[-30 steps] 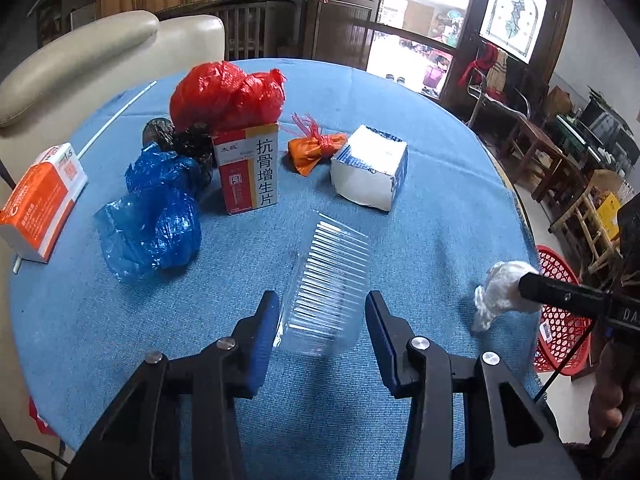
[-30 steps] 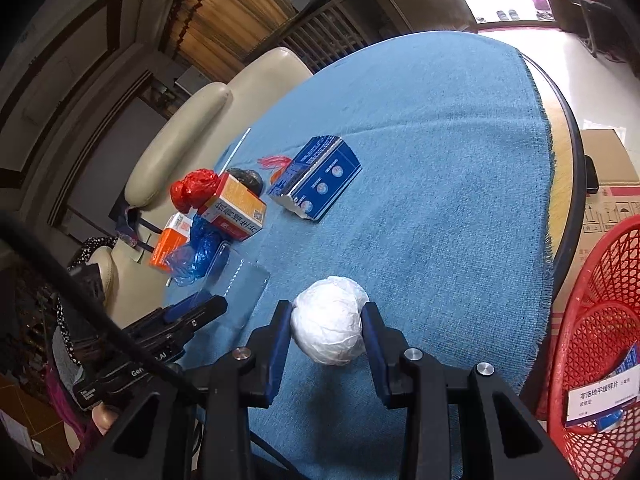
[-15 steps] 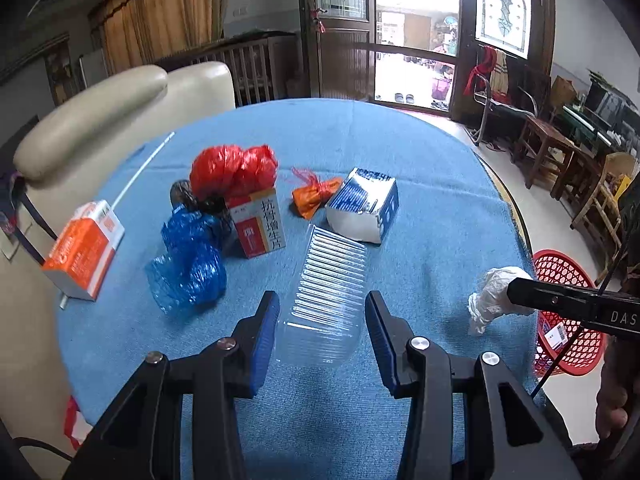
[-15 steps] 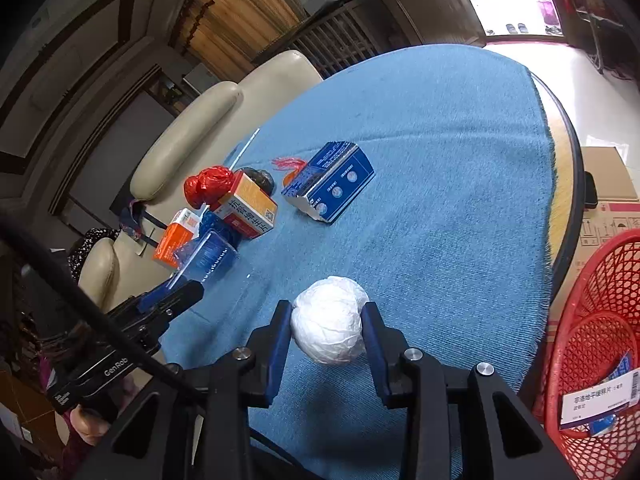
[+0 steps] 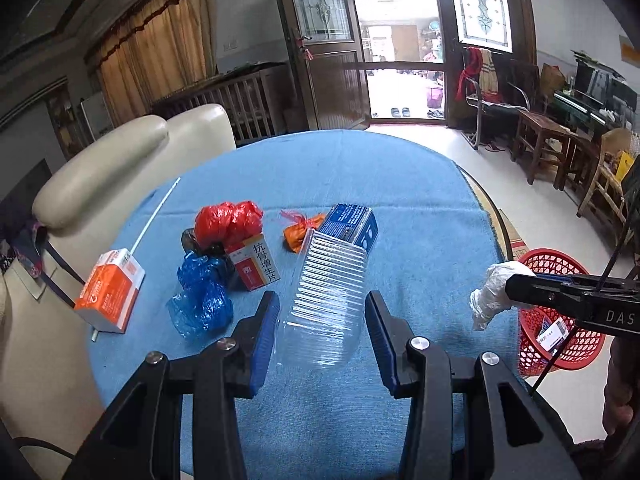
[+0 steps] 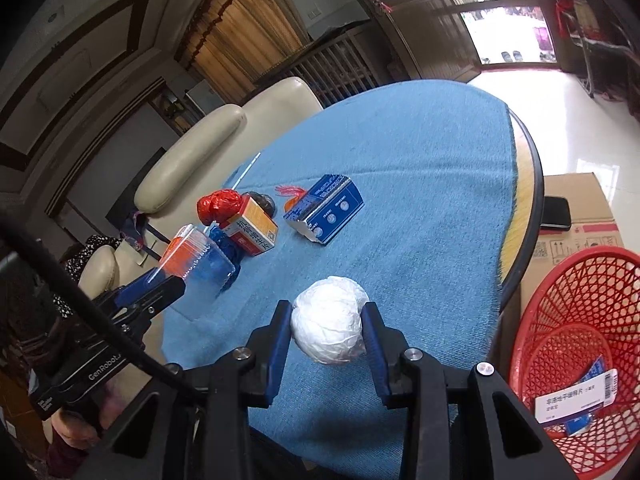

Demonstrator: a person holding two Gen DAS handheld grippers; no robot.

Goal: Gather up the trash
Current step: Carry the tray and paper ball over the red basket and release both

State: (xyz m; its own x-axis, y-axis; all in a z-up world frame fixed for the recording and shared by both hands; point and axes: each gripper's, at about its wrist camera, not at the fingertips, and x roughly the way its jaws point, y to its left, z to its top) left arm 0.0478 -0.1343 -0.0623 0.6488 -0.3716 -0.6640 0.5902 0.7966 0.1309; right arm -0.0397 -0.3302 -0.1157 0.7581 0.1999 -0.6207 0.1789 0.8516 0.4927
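- Since a second ago both grippers have come up off the blue tablecloth (image 5: 400, 200); from the left wrist view more of the room and the whole round table now show, and the clutter sits lower and smaller in the picture.
- The left gripper (image 5: 322, 316) stays clamped on a clear ribbed plastic tray (image 5: 328, 288), which now hangs in the air instead of lying flat on the cloth.
- The right gripper (image 6: 326, 330) keeps its pads pressed on a white crumpled wad (image 6: 329, 326), held above the near right edge of the table, close to the red basket (image 6: 576, 292) on the floor.
- Hard to make out: the tray is see-through, so its far rim blurs into the blue-and-white box (image 5: 352, 224) and the orange bag (image 5: 300, 232) behind it. A dark lump (image 5: 188, 240) is mostly hidden behind the red bag (image 5: 228, 220) and the upright medicine box (image 5: 256, 264).
- The basket is cut off by the right gripper's body in the left wrist view; a label and packets lie inside it.
- The tray's long axis runs away from the left gripper, toward the far side of the table, leaning slightly right; its near end sits between the jaws.
- The crumpled blue bag (image 5: 202, 296) and the orange carton (image 5: 110, 290) lie at the left.
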